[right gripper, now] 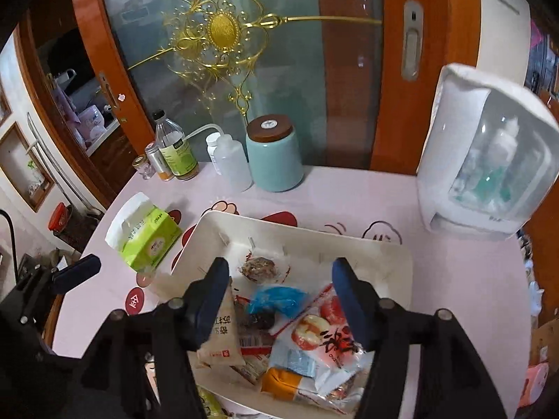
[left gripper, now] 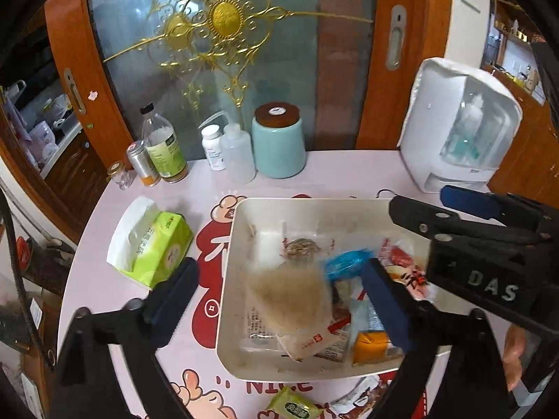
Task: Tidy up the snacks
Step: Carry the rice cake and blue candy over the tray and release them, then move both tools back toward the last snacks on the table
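Left hand-held gripper (left gripper: 279, 300): standing wide over the near part of the tray, nothing pressing on its blue pads; a blurred beige packet (left gripper: 293, 296) showing between the fingers, apart from both.
Right hand-held gripper (right gripper: 283, 300): gaping about halfway above the snacks, holding nothing; seen from the left wrist view as a black body crossing in from the right.
Tray (left gripper: 230, 279): resting on the pink bench (left gripper: 349, 174), white, already carrying the snacks.
Snacks in tray: lying heaped together, namely a blue wrapper (right gripper: 279, 300), a red-printed bag (right gripper: 325, 331), an orange pack (right gripper: 279, 382) and a round brown cake in clear wrap (right gripper: 260, 267).
Only in left wrist view: a green packet (left gripper: 293, 406) and another wrapper lying on the bench outside the tray's near rim.
Clearer in right wrist view: printing on the beige packet, sharp here, blurred in the other.
Tissue pack (left gripper: 153, 244): sitting left of the tray, well apart.
Teal jar (right gripper: 274, 155): standing at the back among bottles.
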Tool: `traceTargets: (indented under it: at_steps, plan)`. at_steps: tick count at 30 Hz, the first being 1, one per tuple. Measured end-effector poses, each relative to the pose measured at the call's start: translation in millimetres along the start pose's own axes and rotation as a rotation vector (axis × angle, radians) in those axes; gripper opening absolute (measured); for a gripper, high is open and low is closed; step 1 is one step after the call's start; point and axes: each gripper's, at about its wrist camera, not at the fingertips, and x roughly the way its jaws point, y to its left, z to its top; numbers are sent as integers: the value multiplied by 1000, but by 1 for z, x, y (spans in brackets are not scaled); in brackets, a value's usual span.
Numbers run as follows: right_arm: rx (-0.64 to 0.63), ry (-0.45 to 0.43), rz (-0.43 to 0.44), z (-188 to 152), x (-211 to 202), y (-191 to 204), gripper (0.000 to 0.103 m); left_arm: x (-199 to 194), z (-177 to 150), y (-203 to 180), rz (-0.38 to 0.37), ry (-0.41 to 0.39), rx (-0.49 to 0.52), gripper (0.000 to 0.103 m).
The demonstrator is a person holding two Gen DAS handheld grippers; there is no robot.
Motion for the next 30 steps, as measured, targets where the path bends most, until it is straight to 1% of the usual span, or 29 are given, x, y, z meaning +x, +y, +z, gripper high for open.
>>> traceTargets:
  at_steps: [4, 11, 22, 26, 30]
  plan:
    - [10, 12, 21, -8, 3, -1, 63, 10, -6, 6, -19, 38, -10, 94]
    - [28, 21, 0, -23, 0, -5, 63, 6, -14, 12, -12, 30, -24, 94]
    - [67, -27, -16, -45, -31, 0, 63, -23, -32, 13, -24, 10, -16, 94]
    - [82, -38, -26, -59, -44, 3, 63, -37, -44, 18, -18, -3, -14, 94]
    - [96, -46, -29, -76, -57, 5, 63, -52, -61, 30, -21, -16, -40, 94]
